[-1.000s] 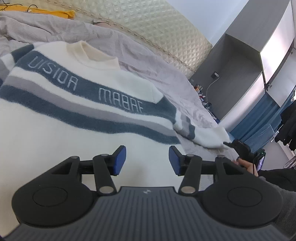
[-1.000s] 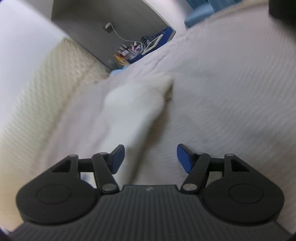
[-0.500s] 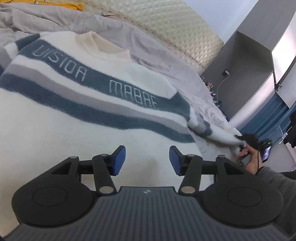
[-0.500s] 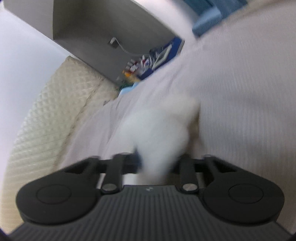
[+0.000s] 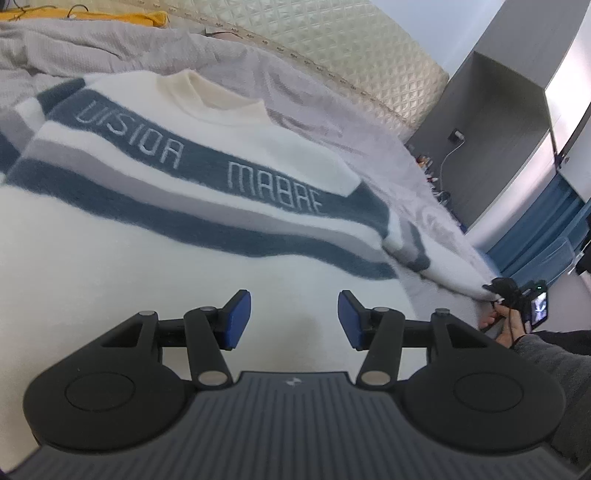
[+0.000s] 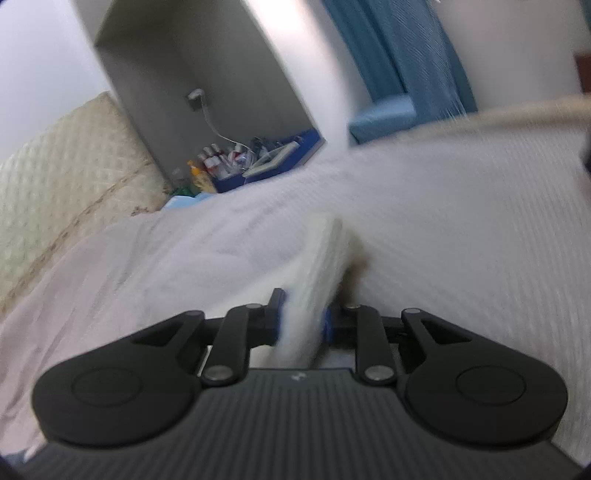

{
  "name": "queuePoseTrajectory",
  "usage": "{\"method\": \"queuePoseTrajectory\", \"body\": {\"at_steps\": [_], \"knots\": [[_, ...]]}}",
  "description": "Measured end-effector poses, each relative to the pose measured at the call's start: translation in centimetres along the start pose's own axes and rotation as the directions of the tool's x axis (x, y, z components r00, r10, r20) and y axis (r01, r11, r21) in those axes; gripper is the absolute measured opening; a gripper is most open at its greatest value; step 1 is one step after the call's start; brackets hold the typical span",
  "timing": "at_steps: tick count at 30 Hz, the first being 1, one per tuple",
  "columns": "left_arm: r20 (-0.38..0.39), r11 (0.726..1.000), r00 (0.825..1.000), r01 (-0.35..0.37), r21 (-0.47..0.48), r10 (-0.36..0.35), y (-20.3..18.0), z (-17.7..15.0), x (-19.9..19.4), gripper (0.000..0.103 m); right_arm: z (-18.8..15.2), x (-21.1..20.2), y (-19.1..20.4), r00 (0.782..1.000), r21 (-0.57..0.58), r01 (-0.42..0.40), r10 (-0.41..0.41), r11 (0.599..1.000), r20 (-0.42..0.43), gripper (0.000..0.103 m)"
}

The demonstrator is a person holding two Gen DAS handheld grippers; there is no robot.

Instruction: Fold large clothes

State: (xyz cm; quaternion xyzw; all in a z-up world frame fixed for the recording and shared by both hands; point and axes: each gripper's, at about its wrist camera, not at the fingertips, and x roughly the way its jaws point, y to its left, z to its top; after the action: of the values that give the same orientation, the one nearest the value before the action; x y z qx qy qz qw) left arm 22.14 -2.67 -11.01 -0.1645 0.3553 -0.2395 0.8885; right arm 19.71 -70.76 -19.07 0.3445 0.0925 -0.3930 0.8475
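A white sweater point(image 5: 155, 236) with blue and grey stripes and lettering lies flat, front up, on the bed. My left gripper point(image 5: 294, 319) hovers open just above its white lower body, nothing between the blue pads. The right sleeve point(image 5: 454, 266) stretches out to the right, where my right gripper point(image 5: 498, 290) holds its end. In the right wrist view the white ribbed cuff point(image 6: 325, 251) stands upright between the pads of the right gripper point(image 6: 303, 314). Those jaws are opening slightly, with the cuff still pinched between them.
The sweater rests on a grey bedspread point(image 5: 295, 92) in front of a quilted cream headboard point(image 5: 332, 40). A yellow cloth point(image 5: 110, 16) lies at the far edge. A grey niche with bottles point(image 6: 221, 162) and blue curtains point(image 6: 417, 55) stand beyond the bed. A sleeved hand point(image 5: 517, 332) shows at right.
The right gripper went from open beside the sleeve end to closed on the cuff, then rolled so the cuff stands up. The sleeve now stretches farther right. The left gripper stayed open.
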Motion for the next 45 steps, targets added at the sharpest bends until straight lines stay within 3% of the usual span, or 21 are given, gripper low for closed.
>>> {"method": "queuePoseTrajectory", "body": {"at_steps": [4, 5, 7, 8, 9, 16, 18, 22, 28, 31, 32, 34, 36, 40, 43, 45], "knots": [[0.003, 0.999, 0.999, -0.039, 0.003, 0.039, 0.3, 0.3, 0.0, 0.058, 0.7, 0.1, 1.9, 0.999, -0.078, 0.043, -0.044, 0.996, -0.015, 0.028], [0.004, 0.999, 0.999, -0.046, 0.003, 0.046, 0.4, 0.4, 0.0, 0.058, 0.6, -0.1, 2.3, 0.998, -0.114, 0.062, -0.065, 0.992, -0.024, 0.034], [0.004, 0.998, 0.998, -0.063, 0.011, 0.063, 0.5, 0.7, 0.1, 0.058, 0.2, -1.6, 3.4, 0.997, -0.189, 0.073, -0.078, 0.979, -0.019, 0.061], [0.007, 0.997, 0.997, -0.074, 0.014, 0.074, 0.5, 0.8, 0.0, 0.058, 0.1, -2.4, 4.1, 0.998, -0.23, 0.067, -0.07, 0.971, -0.002, 0.08], [0.011, 0.996, 0.997, -0.083, 0.014, 0.082, 0.6, 0.9, -0.2, 0.058, 0.0, -3.4, 4.8, 0.998, -0.278, 0.061, -0.059, 0.959, 0.016, 0.087], [0.048, 0.993, 0.993, -0.113, 0.026, 0.111, 0.3, 1.5, -3.1, 0.058, -1.6, -12.4, 11.1, 0.995, -0.513, -0.09, 0.101, 0.854, -0.007, 0.085], [0.059, 0.992, 0.991, -0.12, 0.034, 0.118, 0.0, 1.4, -4.4, 0.058, -2.2, -16.2, 13.0, 0.98, -0.538, -0.182, 0.197, 0.823, -0.03, 0.085], [0.095, 0.989, 0.987, -0.135, 0.06, 0.129, -0.8, 0.8, -7.3, 0.058, -3.7, -23.2, 16.5, 0.943, -0.542, -0.326, 0.306, 0.775, -0.129, 0.085], [0.137, 0.99, 0.983, -0.134, 0.047, 0.126, -1.5, 0.2, -11.8, 0.058, -6.7, -33.3, 19.3, 0.849, -0.459, -0.527, 0.42, 0.716, -0.32, 0.085], [0.161, 0.99, 0.978, -0.137, 0.033, 0.13, -1.4, -0.3, -13.9, 0.058, -8.8, -37.3, 18.8, 0.776, -0.356, -0.614, 0.458, 0.704, -0.433, 0.085], [0.166, 0.99, 0.977, -0.138, 0.022, 0.132, -1.3, -0.5, -14.5, 0.058, -9.6, -38.5, 18.7, 0.763, -0.341, -0.626, 0.46, 0.701, -0.455, 0.085], [0.164, 0.99, 0.976, -0.144, -0.005, 0.143, -0.8, -1.0, -15.4, 0.058, -11.7, -40.8, 18.1, 0.722, -0.335, -0.673, 0.489, 0.659, -0.49, 0.085], [0.164, 0.985, 0.971, -0.168, -0.039, 0.172, -0.1, -1.6, -16.1, 0.058, -13.7, -42.2, 17.7, 0.708, -0.375, -0.695, 0.491, 0.613, -0.508, 0.085], [0.226, 0.94, 0.921, -0.272, -0.207, 0.316, 2.6, -1.4, -18.1, 0.064, -16.1, -41.7, 17.4, 0.687, -0.419, -0.715, 0.45, 0.56, -0.57, 0.085], [0.241, 0.894, 0.892, -0.293, -0.34, 0.383, 5.8, -0.4, -20.0, 0.065, -17.1, -40.4, 16.9, 0.694, -0.441, -0.703, 0.403, 0.558, -0.596, 0.085], [0.219, 0.862, 0.876, -0.326, -0.389, 0.43, 8.0, 0.3, -21.3, 0.067, -18.1, -39.7, 16.3, 0.699, -0.439, -0.688, 0.361, 0.578, -0.618, 0.085]]}}
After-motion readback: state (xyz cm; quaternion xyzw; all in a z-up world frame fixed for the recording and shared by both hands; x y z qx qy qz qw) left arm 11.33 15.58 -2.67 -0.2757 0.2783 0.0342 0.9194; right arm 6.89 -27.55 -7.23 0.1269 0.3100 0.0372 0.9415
